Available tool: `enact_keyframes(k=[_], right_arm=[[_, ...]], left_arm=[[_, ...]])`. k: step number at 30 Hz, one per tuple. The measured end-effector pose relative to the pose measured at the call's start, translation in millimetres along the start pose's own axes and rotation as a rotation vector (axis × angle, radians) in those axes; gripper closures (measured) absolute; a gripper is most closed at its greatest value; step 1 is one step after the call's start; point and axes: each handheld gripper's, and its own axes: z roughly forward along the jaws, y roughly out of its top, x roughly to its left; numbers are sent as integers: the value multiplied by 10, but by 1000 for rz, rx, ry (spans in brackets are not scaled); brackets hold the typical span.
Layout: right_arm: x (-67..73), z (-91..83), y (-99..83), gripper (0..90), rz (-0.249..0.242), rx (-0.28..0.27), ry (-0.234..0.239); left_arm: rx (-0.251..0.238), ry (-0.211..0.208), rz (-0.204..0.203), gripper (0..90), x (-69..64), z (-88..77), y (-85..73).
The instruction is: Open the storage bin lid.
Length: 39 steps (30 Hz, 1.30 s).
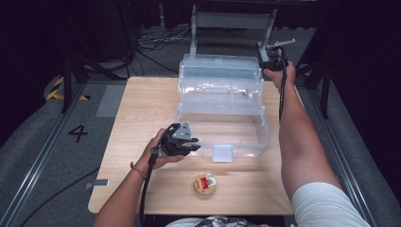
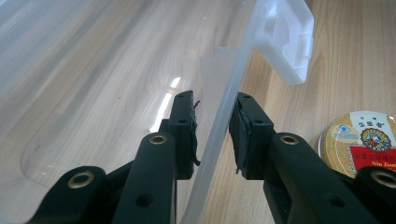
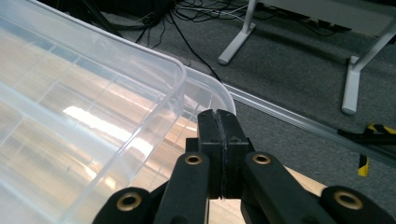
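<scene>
Standing open on the wooden table [image 1: 137, 99], clear plastic box [image 1: 222, 109], lid raised behind. Straddling its front wall, left gripper [image 2: 212, 130], pads just beside the plastic, not visibly pressing. At the far right corner, right gripper [image 3: 218, 140], jaws pressed together on nothing. Near the front edge, round tin [image 1: 204, 184].

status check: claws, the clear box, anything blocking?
Left claw straddles front wall of clear box, pads not clearly pressing. Right claw shut, empty, at box's far right corner. Box open. Round tin on table, clear of both.
</scene>
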Motion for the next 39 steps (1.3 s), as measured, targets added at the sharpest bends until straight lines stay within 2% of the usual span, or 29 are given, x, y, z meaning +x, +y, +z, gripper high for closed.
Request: enact_keyframes(k=[9,20,22,23,29,39], right_arm=[[-34,-171,12,900,4,-28,-7],[92,-695,22,900,-61,-86,-3],[106,-723,14,900,-67,-86,-4],[133,-797,-19,900,-74,-95,5],[196,-947,-103,900,-98,-99,11],[347,-1248,-319,900,-142,-123,49]], left_arm=[[0,3,-1,719,-2,2,0],[10,5,13,720,0,2,5],[9,4,13,720,0,2,5],[9,4,13,720,0,2,4],[7,7,12,718,-4,-1,0],[-5,5,1,716,-6,2,-6]])
